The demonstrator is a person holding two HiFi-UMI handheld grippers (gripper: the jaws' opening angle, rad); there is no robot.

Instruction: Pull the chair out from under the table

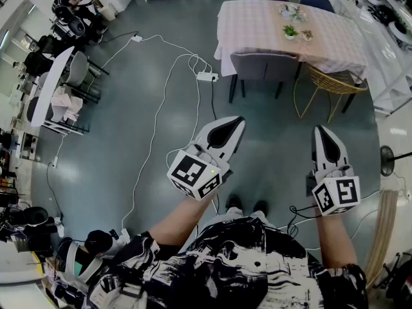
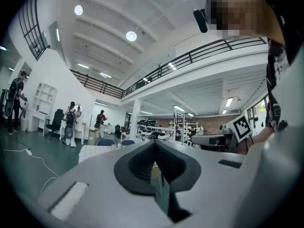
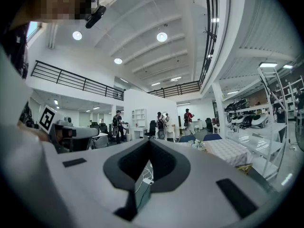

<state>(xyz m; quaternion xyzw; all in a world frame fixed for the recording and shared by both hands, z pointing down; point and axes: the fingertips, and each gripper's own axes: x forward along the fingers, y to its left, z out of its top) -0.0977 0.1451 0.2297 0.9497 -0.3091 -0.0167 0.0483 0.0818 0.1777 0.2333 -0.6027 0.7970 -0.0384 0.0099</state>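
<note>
grey floor (image 1: 129, 108), white walls (image 2: 52, 77), ceiling lights (image 2: 131, 35)

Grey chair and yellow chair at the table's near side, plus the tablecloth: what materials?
Grey chair: looks fabric-upholstered, matte, no glare; dark legs, material unclear.
Yellow chair: woven wicker or rattan, judging by its open lattice, on thin legs, probably metal.
Tablecloth: soft checked fabric, draping over the edge.
</note>
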